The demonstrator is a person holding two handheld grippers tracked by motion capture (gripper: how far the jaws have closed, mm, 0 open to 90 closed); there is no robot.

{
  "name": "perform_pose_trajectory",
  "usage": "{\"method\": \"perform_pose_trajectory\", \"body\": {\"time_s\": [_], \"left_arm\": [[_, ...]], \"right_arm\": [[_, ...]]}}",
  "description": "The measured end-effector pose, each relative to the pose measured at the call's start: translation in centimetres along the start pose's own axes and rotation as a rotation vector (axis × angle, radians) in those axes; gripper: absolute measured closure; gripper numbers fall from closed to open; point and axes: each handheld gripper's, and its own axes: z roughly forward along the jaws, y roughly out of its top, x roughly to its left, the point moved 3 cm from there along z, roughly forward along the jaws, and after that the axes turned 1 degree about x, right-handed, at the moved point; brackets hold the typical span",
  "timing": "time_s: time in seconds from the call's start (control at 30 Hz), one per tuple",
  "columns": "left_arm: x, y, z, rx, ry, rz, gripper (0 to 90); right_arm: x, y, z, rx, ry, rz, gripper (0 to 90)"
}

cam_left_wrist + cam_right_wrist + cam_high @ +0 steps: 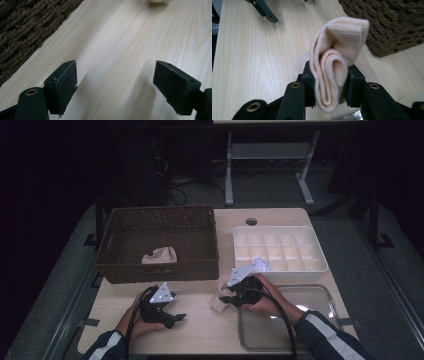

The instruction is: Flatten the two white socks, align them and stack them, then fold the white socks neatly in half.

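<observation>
Two hand-held grippers work low over the desk [200, 325] in front of you. Your right hand-held gripper [328, 86] pinches a folded peach-coloured cloth [337, 57], its jaws pressed on the fold from both sides; in the high view that cloth [218, 300] hangs just above the wood, between the basket and the clear tray. Your left hand-held gripper [115, 85] stands spread wide with bare wood between its pads.

A brown woven basket [125, 265] sits at the far left of the desk, and a second peach cloth [160, 256] lies inside it near the front wall. That front wall stands between your held cloth and the basket floor. To the right is a white divided box [320, 265] with a crumpled white piece [260, 265] at its near left corner. A clear tray [320, 292] lies at the near right, under your right forearm.

The desk is pale wood with a round cable hole [251, 221] at the far edge. Behind it the room is dark, with a grey floor and the white legs of another table [229, 175].
</observation>
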Motion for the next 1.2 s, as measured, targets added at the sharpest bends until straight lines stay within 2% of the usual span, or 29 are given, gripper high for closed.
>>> {"method": "perform_pose_trajectory", "body": {"time_s": [0.07, 0.23, 0.33, 0.47, 0.77, 0.87, 0.93, 0.97, 1.0, 1.07, 1.1, 1.2], "left_arm": [[0.2, -0.1, 0.3, 0.011, 0.000, 0.016, 18.5], [0.7, -0.3, 0.5, -0.016, -0.042, -0.010, 16.7], [0.8, -0.5, 0.7, -0.053, -0.042, -0.018, 15.2], [0.8, -0.5, 0.8, -0.054, -0.035, -0.016, 14.8], [0.8, -0.5, 0.8, -0.062, -0.038, -0.022, 14.8], [0.9, -0.5, 0.8, -0.062, -0.035, -0.016, 14.7], [0.9, -0.5, 0.8, -0.050, -0.034, -0.012, 14.5], [0.9, -0.5, 0.8, -0.050, -0.035, -0.013, 14.2], [0.9, -0.5, 0.8, -0.052, -0.036, -0.012, 14.2], [0.9, -0.4, 0.8, -0.051, -0.036, -0.011, 13.9], [0.8, -0.4, 0.9, -0.052, -0.035, -0.014, 13.9], [0.8, -0.5, 0.8, -0.055, -0.030, -0.017, 13.9]], "right_arm": [[-0.2, 0.0, -0.2, -0.001, -0.009, -0.007, 65.9], [-0.2, 0.1, -0.5, 0.006, -0.024, -0.015, 65.8], [-0.1, 0.2, -0.8, 0.006, -0.031, -0.002, 65.8], [-0.3, 0.4, -1.4, -0.007, -0.046, -0.011, 65.8], [-1.2, 0.9, -3.2, -0.045, -0.076, 0.014, 65.8], [-1.9, 1.0, -4.9, -0.080, -0.109, 0.037, 65.8], [-2.2, 1.0, -5.4, -0.086, -0.118, 0.044, 65.8], [-2.7, 1.0, -6.4, -0.101, -0.144, 0.059, 65.8], [-2.7, 1.0, -6.4, -0.101, -0.144, 0.059, 65.8], [-3.6, 0.8, -8.1, -0.120, -0.192, 0.080, 65.7], [-3.6, 0.8, -8.1, -0.120, -0.192, 0.080, 65.7], [-5.5, -0.1, -10.1, -0.132, -0.260, 0.133, 65.7]]}}
